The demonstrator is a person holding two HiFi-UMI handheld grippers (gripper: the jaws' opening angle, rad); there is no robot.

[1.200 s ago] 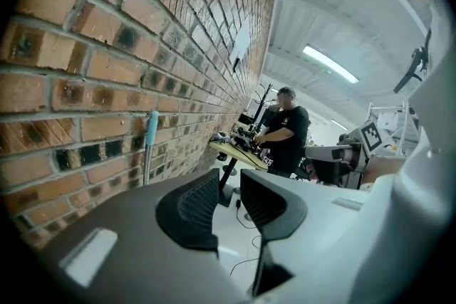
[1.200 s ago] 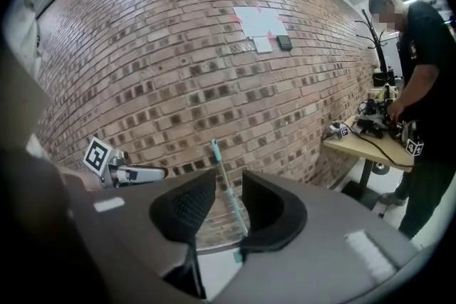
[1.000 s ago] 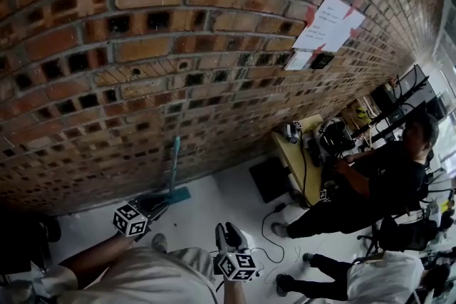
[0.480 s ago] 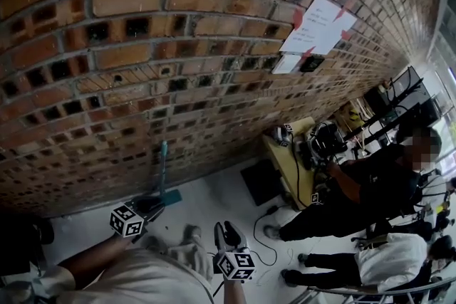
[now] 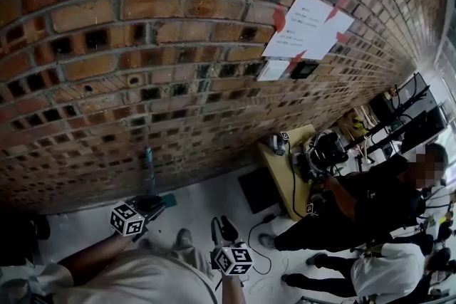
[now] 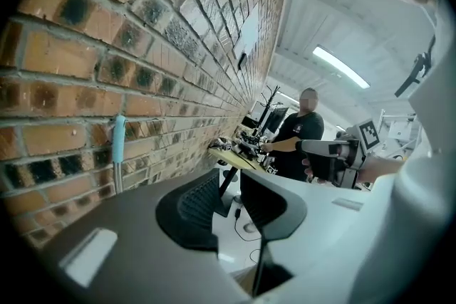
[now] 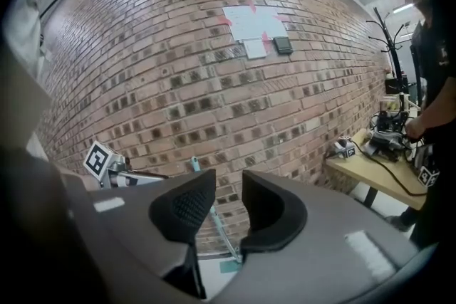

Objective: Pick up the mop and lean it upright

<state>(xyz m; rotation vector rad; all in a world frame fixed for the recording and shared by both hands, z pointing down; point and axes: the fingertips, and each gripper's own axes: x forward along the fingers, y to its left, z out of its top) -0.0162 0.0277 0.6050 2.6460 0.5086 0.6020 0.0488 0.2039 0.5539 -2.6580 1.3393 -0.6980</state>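
The mop leans upright against the brick wall, its teal-tipped handle rising from a teal head on the floor. My left gripper is low beside the mop head, not touching the handle. Its jaws stand apart with nothing between them, and the handle tip shows to their left. My right gripper hangs farther right, over the floor. In the right gripper view its jaws are parted and empty; the mop handle shows beyond them.
A low wooden table with devices and cables stands by the wall at the right, a black mat beside it. A person in black sits there, with another person's legs nearby. Papers are taped to the wall.
The head view has swung, so the wall and mop have slid left in the picture. The mop stays leaning on the wall and both grippers keep their places.
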